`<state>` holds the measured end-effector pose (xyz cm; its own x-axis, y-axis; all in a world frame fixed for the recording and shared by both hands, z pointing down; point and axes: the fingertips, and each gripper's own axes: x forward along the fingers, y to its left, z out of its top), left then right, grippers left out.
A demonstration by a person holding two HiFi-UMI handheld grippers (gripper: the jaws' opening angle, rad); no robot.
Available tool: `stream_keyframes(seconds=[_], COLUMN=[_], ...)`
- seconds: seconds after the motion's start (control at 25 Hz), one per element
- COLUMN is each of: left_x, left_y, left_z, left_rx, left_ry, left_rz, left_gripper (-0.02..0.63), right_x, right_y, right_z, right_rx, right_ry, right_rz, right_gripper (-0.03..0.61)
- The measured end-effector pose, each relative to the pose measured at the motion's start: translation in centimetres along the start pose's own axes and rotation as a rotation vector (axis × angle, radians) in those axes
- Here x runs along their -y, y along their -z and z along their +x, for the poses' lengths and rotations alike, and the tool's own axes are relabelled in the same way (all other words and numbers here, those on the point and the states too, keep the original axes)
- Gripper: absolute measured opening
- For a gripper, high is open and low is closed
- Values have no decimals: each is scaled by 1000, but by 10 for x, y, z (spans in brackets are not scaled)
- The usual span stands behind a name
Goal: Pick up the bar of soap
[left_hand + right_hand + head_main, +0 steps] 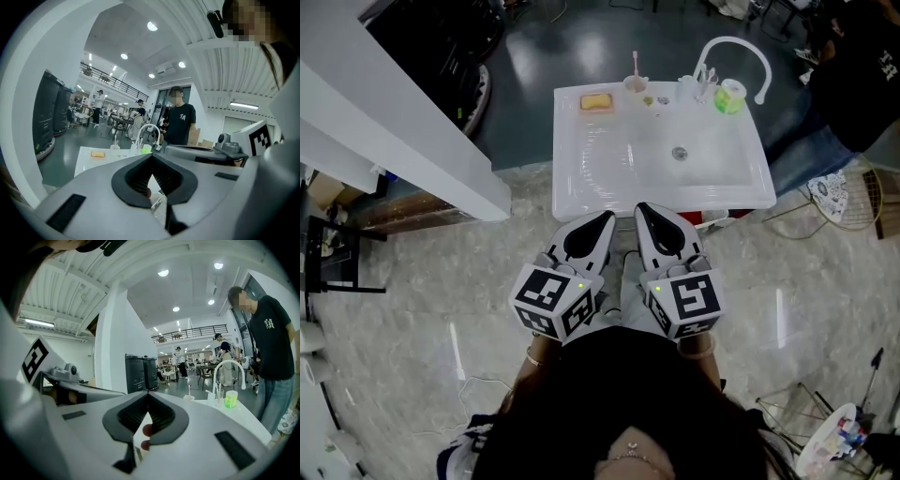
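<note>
Orange bar of soap (596, 102): rectangular with rounded edges, lying at the sink's back left corner, well apart from both grippers.
Left gripper (607, 218): glossy white shell with black ribbed pads; the tips are pressed together with nothing between them, near the sink's front rim.
Left marker cube (555, 298): black-and-white square patterns, no readable lettering.
Cup (636, 84): small and pale, with a thin handle standing in it, right of the soap.
Right gripper (641, 208): same build, jaws closed tip to tip and empty.
Sink (581, 178): white, smooth and rectangular, with a round metal drain.
Tap (741, 45): white arched tube.
Green cup (729, 97): translucent, beside the tap.
Bystander (862, 84): black T-shirt, chest print too small to read.
</note>
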<state>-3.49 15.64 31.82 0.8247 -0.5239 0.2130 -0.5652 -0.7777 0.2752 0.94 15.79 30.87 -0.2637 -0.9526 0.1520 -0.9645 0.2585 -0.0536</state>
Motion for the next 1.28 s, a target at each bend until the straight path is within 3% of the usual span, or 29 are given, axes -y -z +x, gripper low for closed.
stream_keyframes(seconds=[0.88,1.28], left_x=[-62,-81], left_y=[-63,-78], left_z=[157,178], left_rx=[0,33], left_ry=[-65,-156], left_rz=[21,-20], left_gripper=[-2,-2], right_x=[126,151], right_y=[-36,-40], right_z=[117,143], right_rx=[35,22], right_ry=[-108,-172], right_rz=[-19,-17], right_gripper=[8,8])
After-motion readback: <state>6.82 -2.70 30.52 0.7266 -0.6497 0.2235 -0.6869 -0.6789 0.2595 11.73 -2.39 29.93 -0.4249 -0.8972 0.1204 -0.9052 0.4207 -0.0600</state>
